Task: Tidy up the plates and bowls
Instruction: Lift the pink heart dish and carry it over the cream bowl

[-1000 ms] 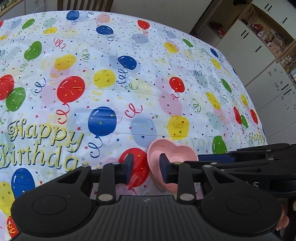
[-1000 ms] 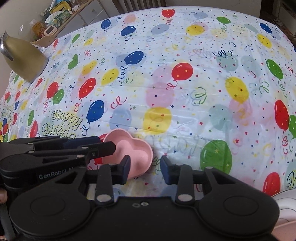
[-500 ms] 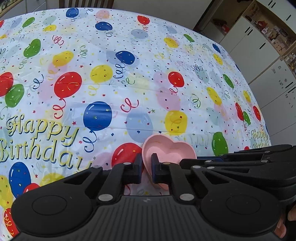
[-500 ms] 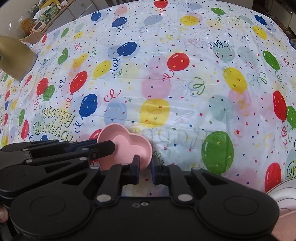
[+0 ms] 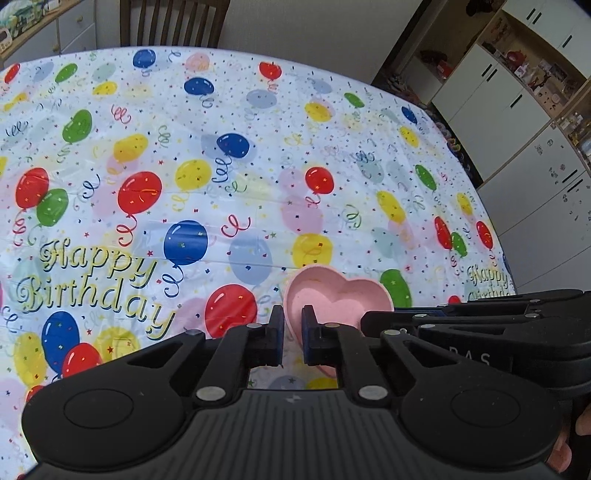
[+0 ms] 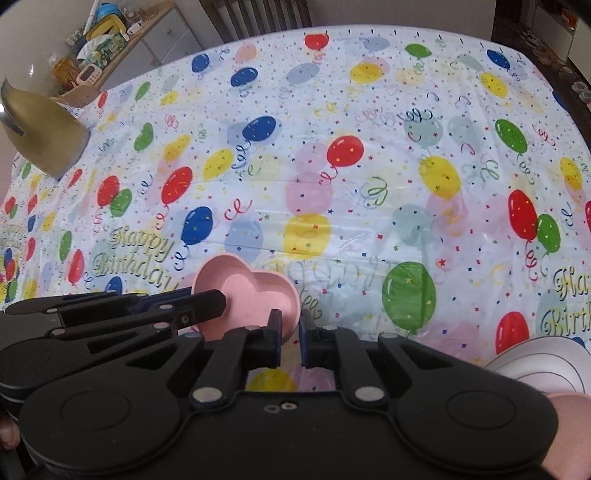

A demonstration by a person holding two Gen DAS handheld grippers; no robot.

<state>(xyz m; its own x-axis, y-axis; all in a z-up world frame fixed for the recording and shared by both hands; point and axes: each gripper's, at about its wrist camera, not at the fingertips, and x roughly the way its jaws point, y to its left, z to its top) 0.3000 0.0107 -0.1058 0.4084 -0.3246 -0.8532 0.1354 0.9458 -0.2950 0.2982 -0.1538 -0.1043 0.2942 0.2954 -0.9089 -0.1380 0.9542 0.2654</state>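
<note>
In the left wrist view, the left gripper point(image 5: 292, 334) is seen clamped on the near left rim of a pink heart-shaped bowl point(image 5: 338, 295), with the wall of the bowl pinched between the 2 fingers. The bowl is held above the balloon-print tablecloth point(image 5: 221, 177) near its front edge, beside a red balloon and a green one printed on the cloth. The right gripper point(image 5: 369, 317) is seen entering from the right, its fingertip lying at the right side of the bowl. A wooden chair point(image 5: 173, 22) is placed beyond the far edge of the table, and white cabinets point(image 5: 535, 122) are seen at the right.

In the right wrist view, the right gripper point(image 6: 291, 338) is seen closed on the near right rim of the bowl point(image 6: 251, 291), the rim being caught between the 2 fingers. The left gripper point(image 6: 221, 299) is seen reaching in from the left, with its tip over the left lobe of the bowl. A gold-coloured vessel point(image 6: 40, 129) is seen on the cloth at the far left, well apart from the bowl. A white plate point(image 6: 546, 365) is partly shown at the lower right edge, with a pink object point(image 6: 574, 424) just below it; what that is cannot be told.
</note>
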